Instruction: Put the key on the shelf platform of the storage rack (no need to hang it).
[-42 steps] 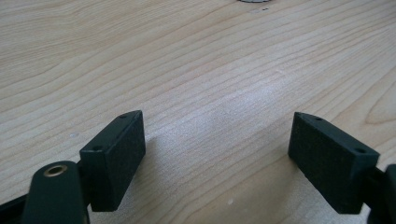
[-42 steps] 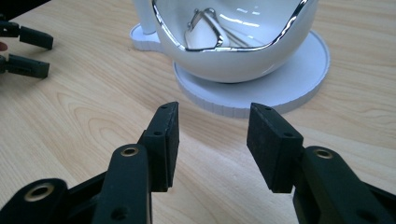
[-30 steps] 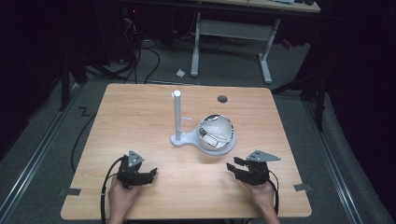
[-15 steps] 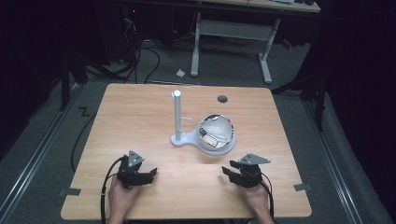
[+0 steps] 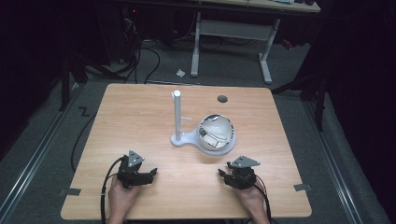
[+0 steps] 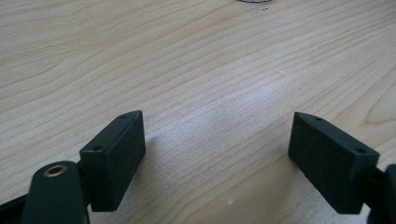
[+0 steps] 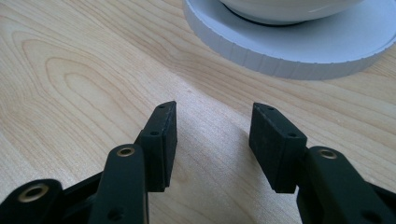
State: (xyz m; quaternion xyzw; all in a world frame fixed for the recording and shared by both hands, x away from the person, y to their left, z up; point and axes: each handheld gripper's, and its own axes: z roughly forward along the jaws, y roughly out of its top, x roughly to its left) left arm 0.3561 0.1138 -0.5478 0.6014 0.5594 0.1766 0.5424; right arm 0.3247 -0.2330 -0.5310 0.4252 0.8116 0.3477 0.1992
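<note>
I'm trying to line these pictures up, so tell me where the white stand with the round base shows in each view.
High view: the white stand sits mid-table, post at left, bowl on its round base.
Left gripper view: a sliver, likely its base, at the top edge.
Right gripper view: the ribbed base rim spans the top, bowl above.
Shared landmark: the wood-grain table.

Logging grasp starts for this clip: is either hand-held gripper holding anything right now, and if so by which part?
Nothing is held. The left hand-held gripper and the right hand-held gripper both have their jaws apart over bare table, short of the white stand.
</note>
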